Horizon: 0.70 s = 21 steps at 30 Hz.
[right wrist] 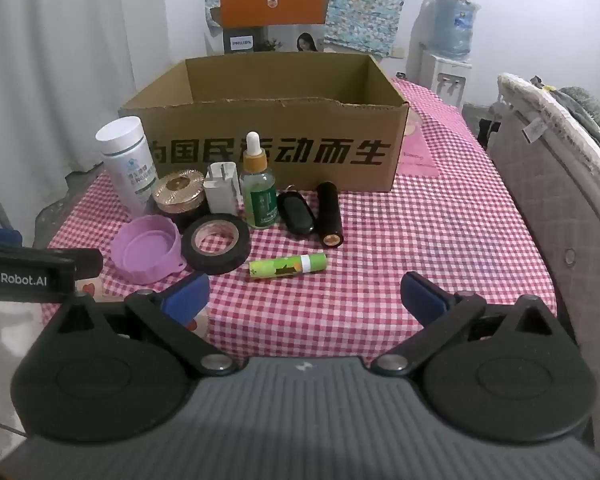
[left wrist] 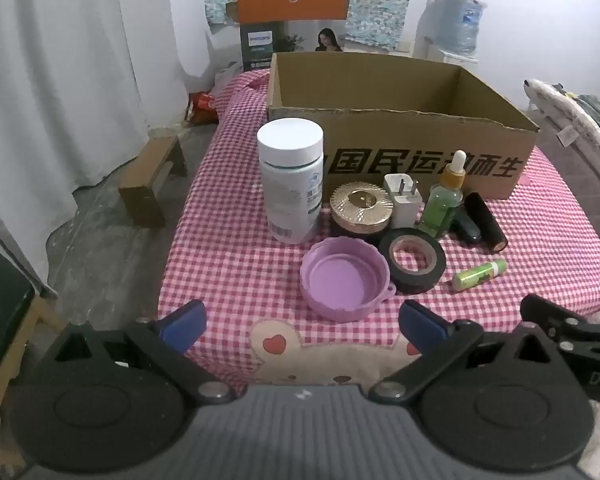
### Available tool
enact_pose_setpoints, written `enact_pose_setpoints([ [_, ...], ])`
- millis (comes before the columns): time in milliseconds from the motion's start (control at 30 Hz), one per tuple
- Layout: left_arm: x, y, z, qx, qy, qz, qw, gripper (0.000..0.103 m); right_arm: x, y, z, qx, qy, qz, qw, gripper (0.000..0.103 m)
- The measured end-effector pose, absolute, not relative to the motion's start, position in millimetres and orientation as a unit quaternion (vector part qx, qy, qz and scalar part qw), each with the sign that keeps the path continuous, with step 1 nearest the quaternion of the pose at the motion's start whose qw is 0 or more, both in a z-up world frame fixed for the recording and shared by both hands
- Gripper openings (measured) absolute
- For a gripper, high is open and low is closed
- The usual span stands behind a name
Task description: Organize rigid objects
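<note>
Checked tablecloth [left wrist: 228, 264], open cardboard box [left wrist: 400, 148] behind, bottle [left wrist: 291, 184], lid [left wrist: 345, 278] and tape [left wrist: 414, 260] clustered before it for loading; left gripper [left wrist: 302, 320] spread wide, empty. Right view: right gripper [right wrist: 305, 294] likewise agape, above green tube [right wrist: 287, 266].

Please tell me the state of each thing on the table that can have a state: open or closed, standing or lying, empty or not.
Cardboard box: open on top, no contents visible.
White bottle: upright, capped.
Dropper bottle: upright, capped.
Gold-lidded jar: closed.
Purple lid: upturned, empty.
Black tape roll: lying flat.
Black tube: lying.
Green tube: lying.
Left gripper: open, empty.
Right gripper: open, empty.
</note>
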State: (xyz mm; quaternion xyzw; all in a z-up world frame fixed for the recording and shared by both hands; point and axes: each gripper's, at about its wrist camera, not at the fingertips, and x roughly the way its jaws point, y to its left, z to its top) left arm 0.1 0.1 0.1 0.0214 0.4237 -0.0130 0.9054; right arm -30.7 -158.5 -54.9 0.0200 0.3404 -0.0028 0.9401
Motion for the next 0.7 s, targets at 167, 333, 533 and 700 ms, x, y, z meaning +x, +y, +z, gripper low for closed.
enact_pose_setpoints([
  [167, 0.5, 0.1, -0.7, 0.023, 0.424, -0.013, 0.905, 0.103, -30.6, -159.6, -54.4, 0.023, 0.339, 0.000, 0.940, 0.102],
  [333, 0.4, 3.2, 1.0, 0.027, 0.424, -0.016, 0.905, 0.103, -30.9, -154.0, -49.6, 0.025, 0.341, 0.005, 0.940, 0.102],
  [533, -1.0, 2.0, 0.8, 0.025, 0.424, -0.006, 0.905, 0.103, -32.7, -156.4, -50.4, 0.024, 0.340, 0.012, 0.940, 0.102],
  [700, -0.4, 2.6, -0.4, 0.025, 0.426, -0.004, 0.904, 0.103, -31.1, -156.0, -51.3, 0.025, 0.344, 0.013, 0.939, 0.102],
])
